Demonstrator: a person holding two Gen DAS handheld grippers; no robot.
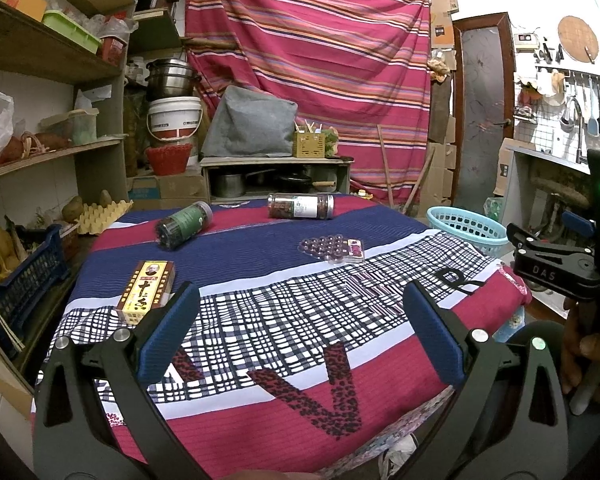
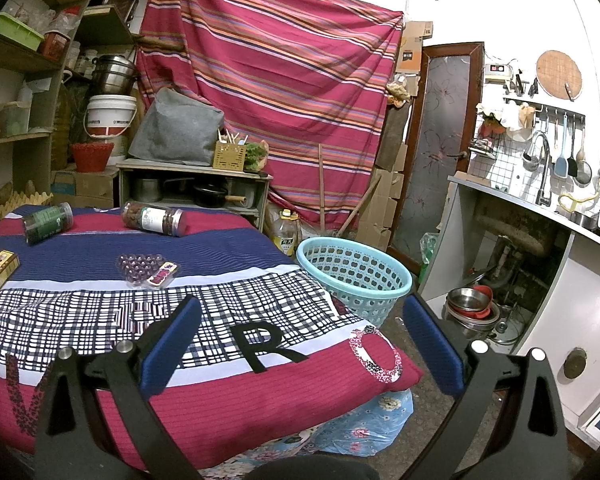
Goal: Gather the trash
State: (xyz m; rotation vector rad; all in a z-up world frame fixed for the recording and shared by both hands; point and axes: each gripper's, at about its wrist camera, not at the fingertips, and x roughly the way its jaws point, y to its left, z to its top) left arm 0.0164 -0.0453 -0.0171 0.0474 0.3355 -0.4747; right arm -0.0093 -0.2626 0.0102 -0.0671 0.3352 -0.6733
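Observation:
A table under a patterned cloth (image 1: 300,280) holds a yellow-red box (image 1: 146,291) at the left, a green-label jar (image 1: 184,224) and a white-label jar (image 1: 301,206) lying at the far side, and a clear blister tray (image 1: 332,249) in the middle. A light blue basket (image 1: 466,229) stands on the floor right of the table. My left gripper (image 1: 300,308) is open and empty over the near cloth, the box just left of its left finger. My right gripper (image 2: 300,312) is open and empty over the table's near right corner, the basket (image 2: 354,280) ahead, the blister tray (image 2: 146,270) to its left.
Shelves with clutter and a blue crate (image 1: 24,280) line the left. A low cabinet with pots (image 1: 272,176) and a striped curtain stand behind the table. A sink counter (image 2: 540,216) with bowls beneath (image 2: 470,306) is on the right. The right gripper also shows in the left wrist view (image 1: 556,264).

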